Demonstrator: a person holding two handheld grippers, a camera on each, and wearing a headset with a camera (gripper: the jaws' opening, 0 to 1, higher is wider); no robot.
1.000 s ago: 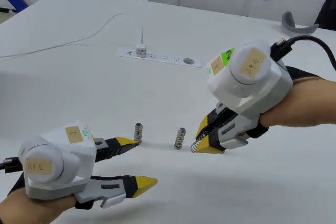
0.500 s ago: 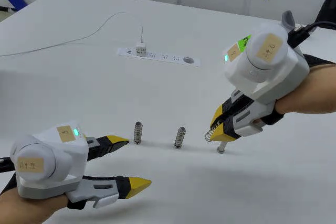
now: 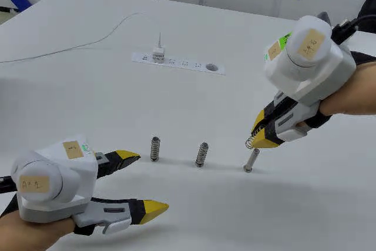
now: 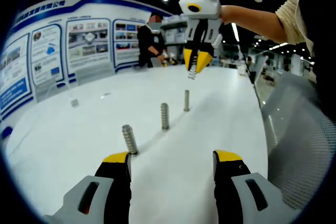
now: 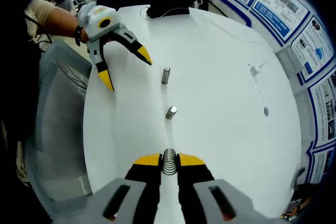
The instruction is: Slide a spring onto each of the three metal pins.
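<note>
- One spring [image 3: 249, 142] is pinched between the nearly closed jaws of my right gripper [image 3: 258, 140]. Its coils poke out past the yellow tips, and it hovers just above the bare pin [image 3: 251, 160], slightly to one side.
- To seat it cleanly, I judge that the spring's open end must sit squarely over the pin's top before I descend.
- That pin seems to lean in the head view but looks upright in the left gripper view, so I would check the line in my right gripper view as well.
- I would lower slowly and let go only once the first coils have caught the pin. Released early, the spring would likely skip away across the table [image 3: 88, 98].
- A light squeeze should do, since clamping harder could flatten the coils and narrow the bore.
- My left gripper [image 3: 145, 180] gapes wide with nothing in it. It sits low over the table just beside the left pin [image 3: 155, 148], and I would hold it off from the row.
- Count: three pins stand in a row. The left pin and the middle pin [image 3: 201, 154] each wear a spring, and the third is bare.
- Three springs in all: two on pins and one in my grip.
</note>
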